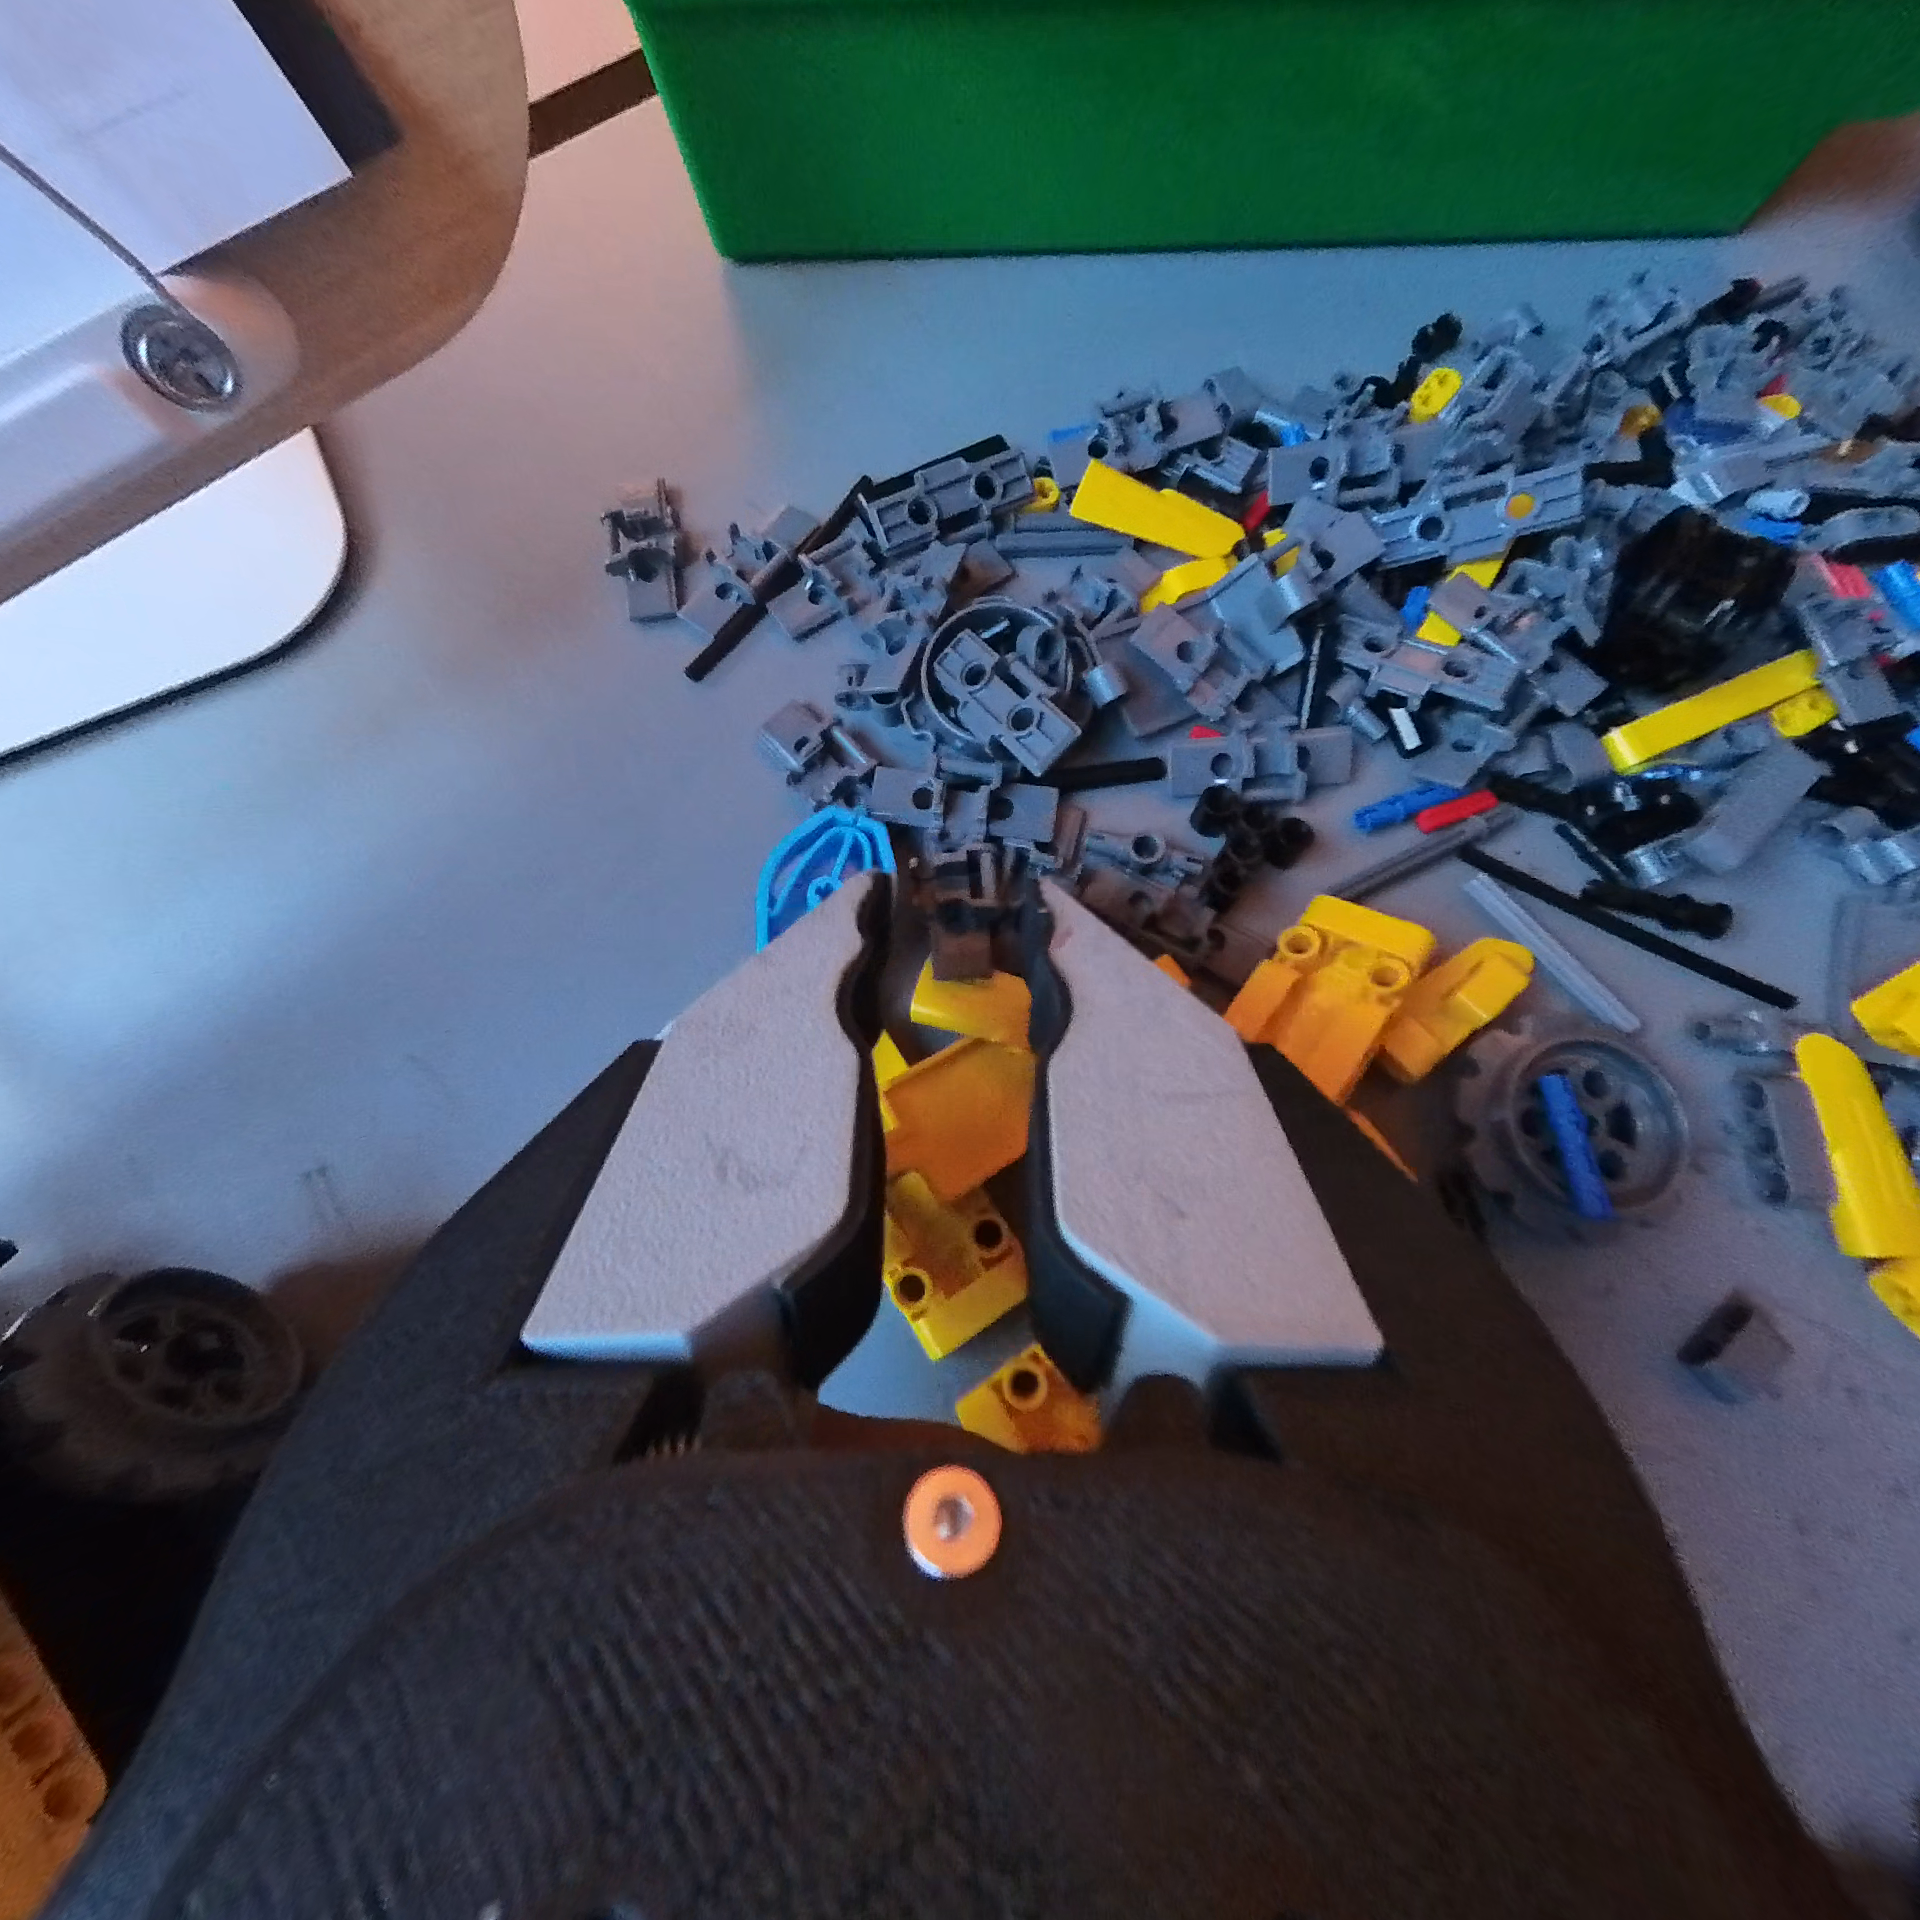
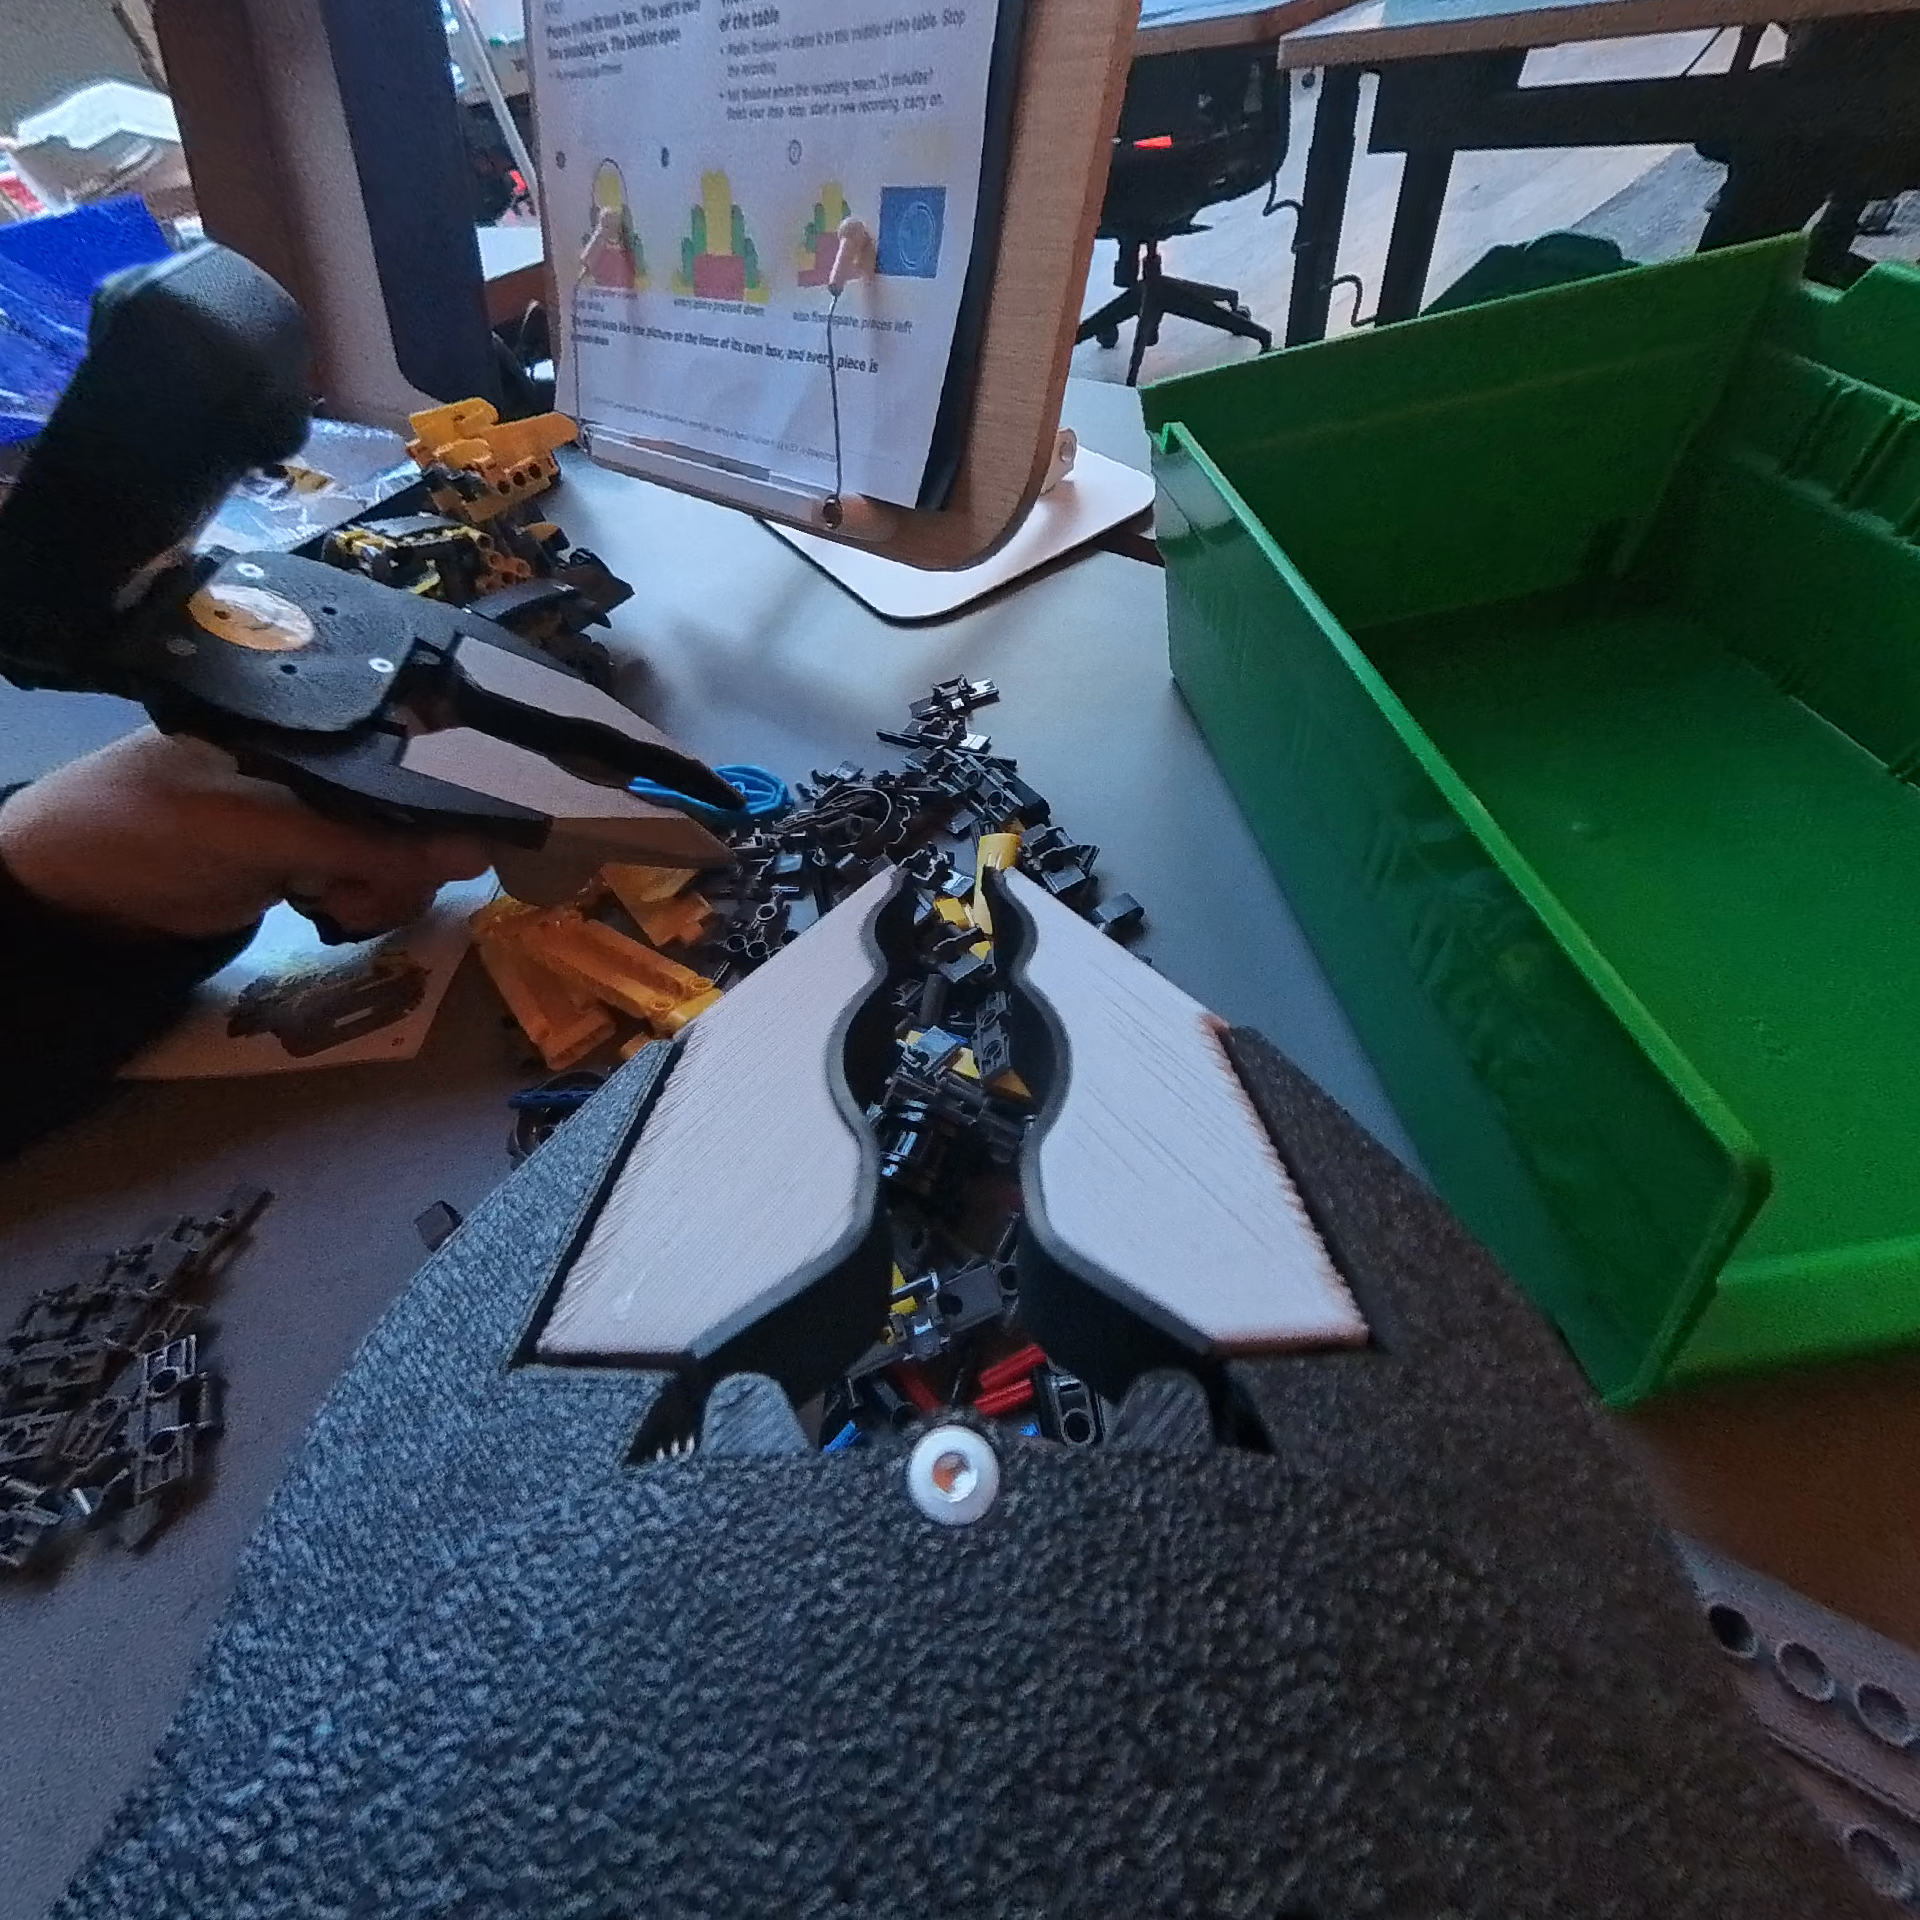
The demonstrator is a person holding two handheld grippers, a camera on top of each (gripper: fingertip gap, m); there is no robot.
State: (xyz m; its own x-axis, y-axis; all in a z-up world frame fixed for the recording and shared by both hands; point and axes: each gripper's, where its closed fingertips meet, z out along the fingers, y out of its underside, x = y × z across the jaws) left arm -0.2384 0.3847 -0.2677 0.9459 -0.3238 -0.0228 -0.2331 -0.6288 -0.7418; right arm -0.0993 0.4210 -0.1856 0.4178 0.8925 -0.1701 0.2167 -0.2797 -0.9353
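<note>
Left gripper (image 1: pixel 961 904): fingers narrow, tips pinching a small grey piece (image 1: pixel 958 940) at the near edge of the pile of loose pieces (image 1: pixel 1351 582) on the desk (image 1: pixel 416 883). A blue ring piece (image 1: pixel 810 873) lies just beside the tips.

Judgement: the grip is shallow, at the very tips, so the piece could twist. Keep the squeeze steady and lift straight up.

Right gripper (image 2: pixel 945 883): fingers narrow but apart, nothing between them, over the pile.

Only the right wrist view shows the inside of the green bin (image 2: pixel 1558 831), bare as far as it shows, the sheet stand (image 2: pixel 769 260), a half-built model (image 2: pixel 468 520), and the hand (image 2: pixel 208 831).
</note>
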